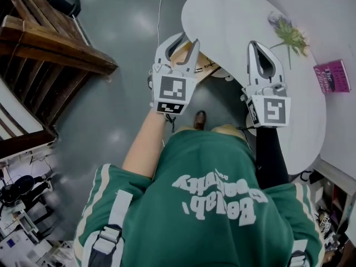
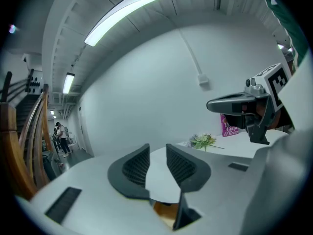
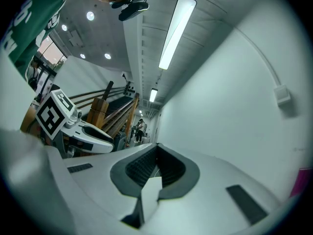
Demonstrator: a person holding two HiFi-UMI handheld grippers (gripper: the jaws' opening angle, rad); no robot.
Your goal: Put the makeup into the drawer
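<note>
My left tongs (image 2: 157, 150) are released: the two ribbed pads stand apart, and through the gap I see only the white worktop (image 1: 233, 21), nothing between them. I hold them up at the worktop's near rim, pointing roughly level. My right tongs (image 3: 156, 148) are clenched, pad tips together with nothing caught in them. They hang over the worktop, beside the left pair but well apart from it.

On the far side of the worktop lies a sprig of flowers (image 1: 289, 35) with green leaves and a long stem. Beyond it, towards the right edge, a pink book (image 1: 332, 75) lies flat. The makeup I cannot make out in any view. Under the worktop's rim, just beside my left tongs, a brown wooden piece (image 1: 207, 65) shows. Whether it is the drawer I cannot tell.

My left forearm (image 1: 144, 143) is bare and my right arm is in a black sleeve (image 1: 270, 160). Below them is my green shirt (image 1: 206, 204), and one shoe (image 1: 199, 118) shows on the grey floor (image 1: 122, 110). A wooden staircase (image 1: 50, 49) stands off to the left.
</note>
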